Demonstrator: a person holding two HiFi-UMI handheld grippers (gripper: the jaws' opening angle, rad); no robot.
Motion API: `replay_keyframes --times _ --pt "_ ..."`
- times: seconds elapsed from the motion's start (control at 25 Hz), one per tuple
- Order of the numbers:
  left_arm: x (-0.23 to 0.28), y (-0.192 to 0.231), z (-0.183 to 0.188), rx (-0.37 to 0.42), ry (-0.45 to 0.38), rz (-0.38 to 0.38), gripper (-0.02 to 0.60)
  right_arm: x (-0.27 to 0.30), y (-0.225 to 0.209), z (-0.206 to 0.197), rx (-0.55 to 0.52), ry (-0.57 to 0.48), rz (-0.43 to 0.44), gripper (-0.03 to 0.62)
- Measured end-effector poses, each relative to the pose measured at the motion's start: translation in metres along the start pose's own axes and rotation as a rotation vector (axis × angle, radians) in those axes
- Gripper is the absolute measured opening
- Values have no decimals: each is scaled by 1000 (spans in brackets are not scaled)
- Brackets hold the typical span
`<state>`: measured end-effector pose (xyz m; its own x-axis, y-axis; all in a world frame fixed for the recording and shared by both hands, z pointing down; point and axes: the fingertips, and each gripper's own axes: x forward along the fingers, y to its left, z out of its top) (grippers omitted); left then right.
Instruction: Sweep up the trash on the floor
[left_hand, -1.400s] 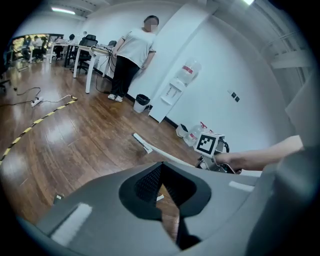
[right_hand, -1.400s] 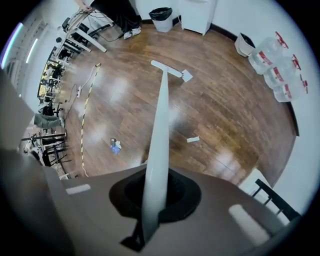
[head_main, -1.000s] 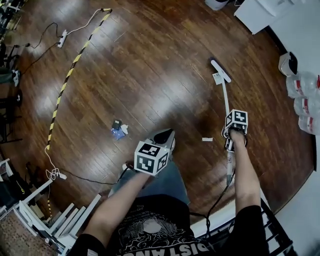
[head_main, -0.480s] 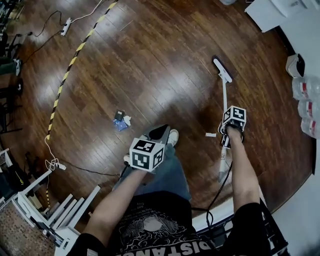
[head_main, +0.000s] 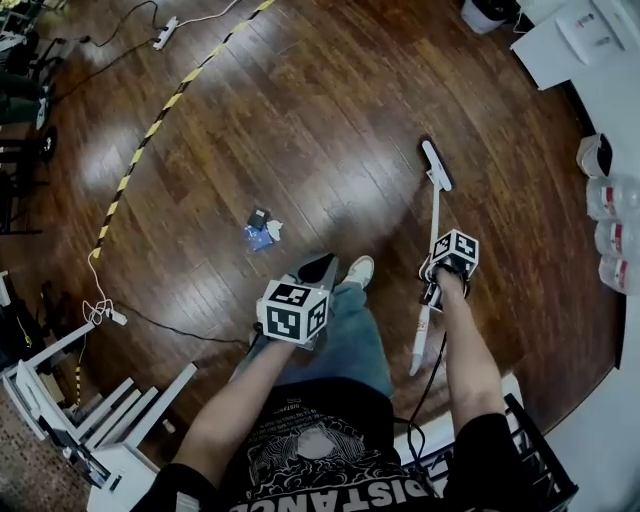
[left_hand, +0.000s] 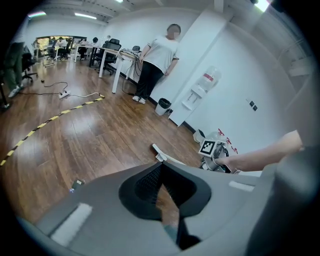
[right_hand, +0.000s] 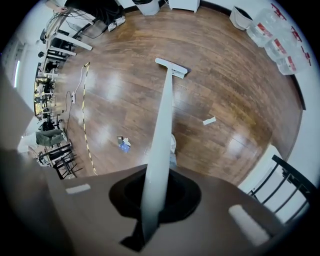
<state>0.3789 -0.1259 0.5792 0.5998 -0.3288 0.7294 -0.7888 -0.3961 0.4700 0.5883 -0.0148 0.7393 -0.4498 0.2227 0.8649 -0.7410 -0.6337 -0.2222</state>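
My right gripper (head_main: 432, 293) is shut on the white broom handle (right_hand: 161, 150). The handle slants down to the broom head (head_main: 437, 165) on the wooden floor ahead. A small pile of trash (head_main: 262, 231), blue, white and black, lies left of my white shoe (head_main: 357, 270); the trash (right_hand: 123, 144) also shows in the right gripper view. A white paper scrap (right_hand: 209, 120) lies right of the handle. My left gripper (head_main: 318, 270) hangs over my leg, its jaws shut with nothing seen between them. From the left gripper view the broom head (left_hand: 159, 151) is low ahead.
A yellow-black floor strip (head_main: 150, 135) and a power strip (head_main: 165, 33) run along the far left. Water bottles (head_main: 610, 205) line the right wall, and a white bin (head_main: 487, 14) stands at the back. There is a white rack (head_main: 90, 420) near left, a black chair (head_main: 545, 455) near right, and a person (left_hand: 157, 60) standing far off.
I have stepped forward, and my white shoe has come into view. The right gripper and broom have drawn in towards my leg. The paper scrap no longer shows in the head view.
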Motion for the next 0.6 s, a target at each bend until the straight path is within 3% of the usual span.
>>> replay_keyframes --times 0.6 --pt "-141 117 -102 -78 -54 29 5 101 114 -167 -18 34 29 0"
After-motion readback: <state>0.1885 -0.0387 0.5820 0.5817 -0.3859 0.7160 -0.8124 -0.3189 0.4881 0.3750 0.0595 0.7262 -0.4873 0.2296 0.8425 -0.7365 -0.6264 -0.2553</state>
